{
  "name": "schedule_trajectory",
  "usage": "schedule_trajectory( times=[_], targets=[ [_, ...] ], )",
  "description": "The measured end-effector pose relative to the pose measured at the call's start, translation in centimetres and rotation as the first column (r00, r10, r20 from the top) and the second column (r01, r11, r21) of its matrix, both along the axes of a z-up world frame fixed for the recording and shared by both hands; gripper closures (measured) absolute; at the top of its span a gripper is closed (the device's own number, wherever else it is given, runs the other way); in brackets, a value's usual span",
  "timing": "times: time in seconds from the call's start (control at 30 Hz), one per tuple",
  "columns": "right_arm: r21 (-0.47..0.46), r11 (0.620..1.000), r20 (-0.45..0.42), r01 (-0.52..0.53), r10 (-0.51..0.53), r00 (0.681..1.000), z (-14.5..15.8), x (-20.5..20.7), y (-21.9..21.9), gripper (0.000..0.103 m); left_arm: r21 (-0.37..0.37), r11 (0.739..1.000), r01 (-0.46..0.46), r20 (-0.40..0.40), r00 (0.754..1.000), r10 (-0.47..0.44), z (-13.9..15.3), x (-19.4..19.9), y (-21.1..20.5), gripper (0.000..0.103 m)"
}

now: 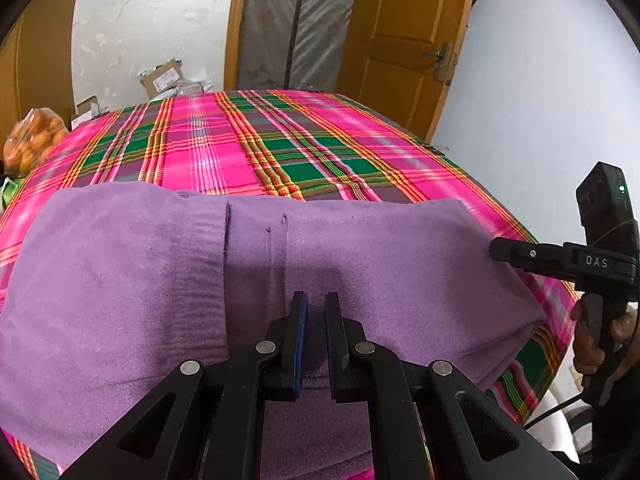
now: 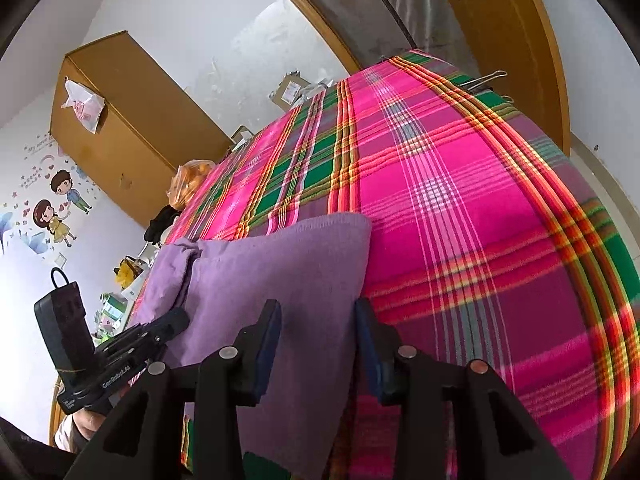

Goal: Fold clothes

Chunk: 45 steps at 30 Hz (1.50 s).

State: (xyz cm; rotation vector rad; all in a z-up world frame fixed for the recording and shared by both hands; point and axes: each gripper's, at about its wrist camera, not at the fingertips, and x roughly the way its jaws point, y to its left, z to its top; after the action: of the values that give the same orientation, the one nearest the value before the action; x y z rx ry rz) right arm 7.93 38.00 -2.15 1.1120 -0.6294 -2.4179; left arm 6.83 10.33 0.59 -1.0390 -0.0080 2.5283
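Two grippers are mine, and both sit at the near edge of the purple garment (image 1: 160, 280), which I take as my landmark. It lies folded flat on the plaid cloth (image 1: 280, 140) that covers the table, nearer to me than the cloth's middle, with bare plaid showing beyond its far edge and to its right.

Far left of the garment, off the table's edge, a bag of oranges (image 1: 34, 140) rests. Beyond the garment and behind the table stand cardboard boxes (image 1: 164, 78) against the white wall.

My left gripper (image 1: 316, 340) hangs over the garment's near middle, just right of a vertical seam (image 1: 226, 248). Its blue-padded fingers (image 1: 301, 344) stand a little apart, with purple fabric visible in the gap; nothing is pinched between them.

To the right of that, at the garment's right end, my right gripper (image 1: 496, 250) reaches in from the side, its black tip touching or just over the fabric edge. A hand (image 1: 592, 340) grips its handle. In the right wrist view its fingers (image 2: 268, 344) are spread wide, one over the purple fabric and the other over the plaid just beside the garment's edge, holding nothing.

Beyond the garment's right end, a brown door (image 1: 400, 32) stands open.
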Motion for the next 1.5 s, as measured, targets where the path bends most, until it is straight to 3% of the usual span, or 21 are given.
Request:
schedule_trajectory(
  times=[0.33, 0.7, 1.1, 1.2, 1.3, 1.5],
  targets=[
    [0.007, 0.999, 0.017, -0.038, 0.038, 0.999, 0.3, 1.4, -0.4, 0.063, 0.002, 1.0, 0.008, -0.012, 1.0, -0.008, -0.2, 0.2, -0.1, 0.094],
    [-0.101, 0.981, 0.09, -0.166, 0.175, 0.98, 0.0, 3.4, -0.3, 0.063, 0.011, 1.0, 0.008, -0.014, 1.0, -0.007, -0.3, 0.3, -0.1, 0.094],
    [-0.156, 0.978, 0.101, -0.142, 0.159, 0.982, -0.4, 1.6, -1.9, 0.064, 0.018, 1.0, 0.009, -0.011, 1.0, -0.009, -0.2, 0.4, -0.2, 0.094],
    [-0.186, 0.976, 0.105, -0.112, 0.133, 0.986, -0.6, 1.7, -1.2, 0.071, 0.02, 1.0, 0.008, -0.012, 1.0, -0.008, -0.2, 0.5, -0.1, 0.094],
    [-0.219, 0.974, 0.113, -0.063, 0.09, 0.99, -0.9, 1.8, -0.6, 0.086, 0.021, 1.0, 0.008, -0.01, 1.0, -0.007, -0.1, 0.5, -0.2, 0.094],
    [-0.249, 0.967, 0.042, -0.062, 0.075, 0.996, 1.3, 2.0, -1.0, 0.09, 0.05, 0.999, -0.008, -0.01, 1.0, 0.008, 0.5, 1.1, -1.0, 0.094]
  ],
)
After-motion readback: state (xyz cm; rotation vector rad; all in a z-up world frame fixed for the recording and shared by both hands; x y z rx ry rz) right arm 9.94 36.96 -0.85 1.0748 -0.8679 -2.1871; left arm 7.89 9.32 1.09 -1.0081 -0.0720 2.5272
